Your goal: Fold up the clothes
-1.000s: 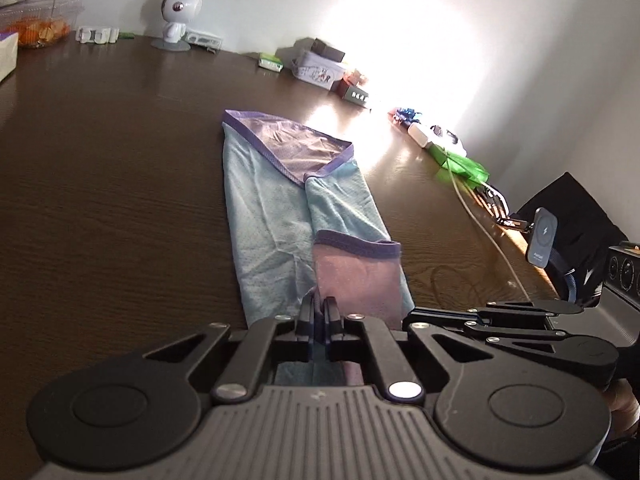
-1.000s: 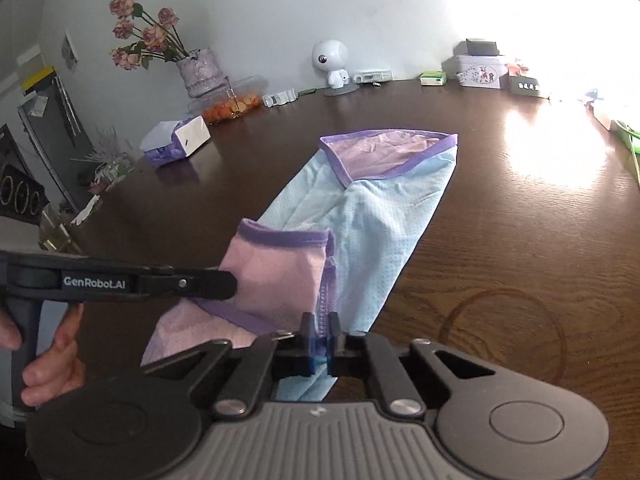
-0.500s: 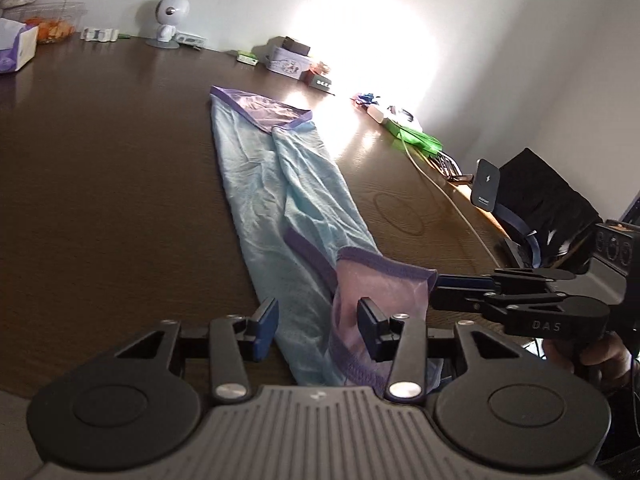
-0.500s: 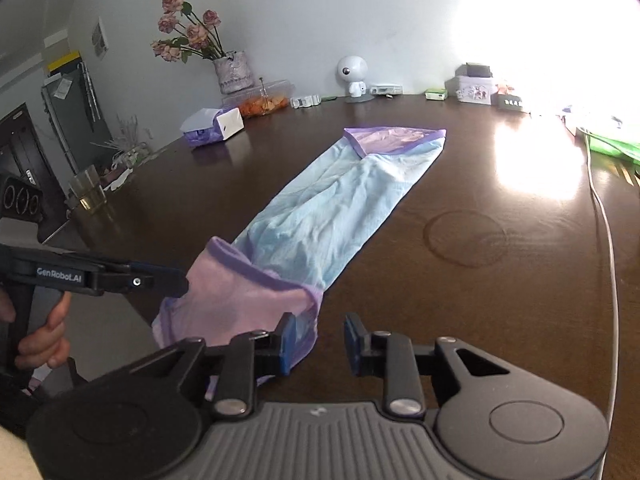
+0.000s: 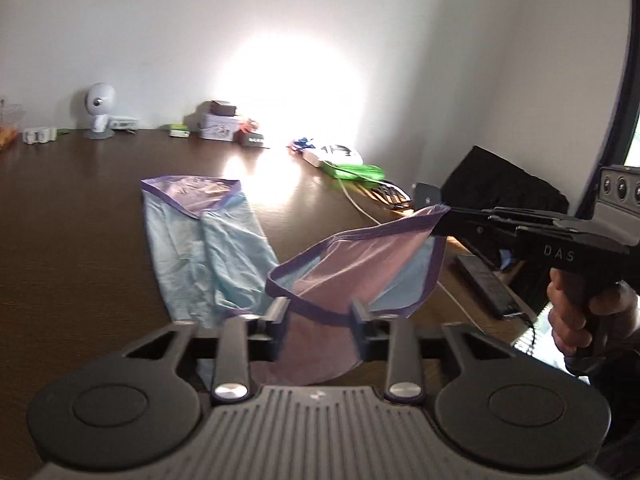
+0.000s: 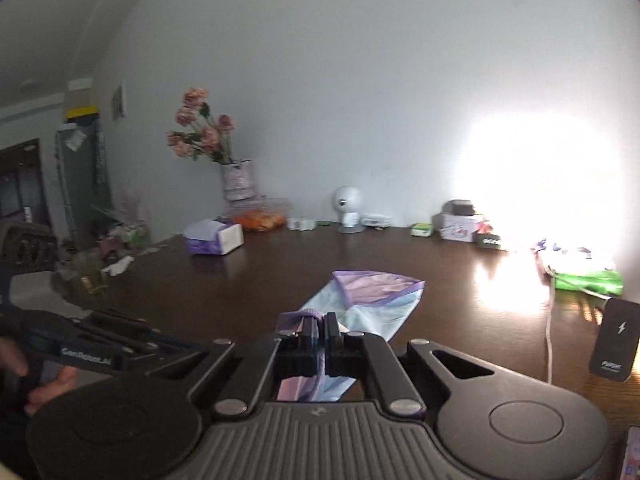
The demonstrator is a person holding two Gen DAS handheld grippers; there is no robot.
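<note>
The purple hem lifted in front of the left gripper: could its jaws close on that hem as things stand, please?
Probably yes. The left gripper has its jaws opening with the purple hem of the garment draped between them, nothing else intervening. The right gripper, shut on the far corner, holds it taut.

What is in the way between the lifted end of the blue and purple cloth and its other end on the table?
Nothing visible. The lifted end, pinched by the right hand-held gripper, faces only its own fabric and bare table before the far end; the clutter sits along the wall.
</note>
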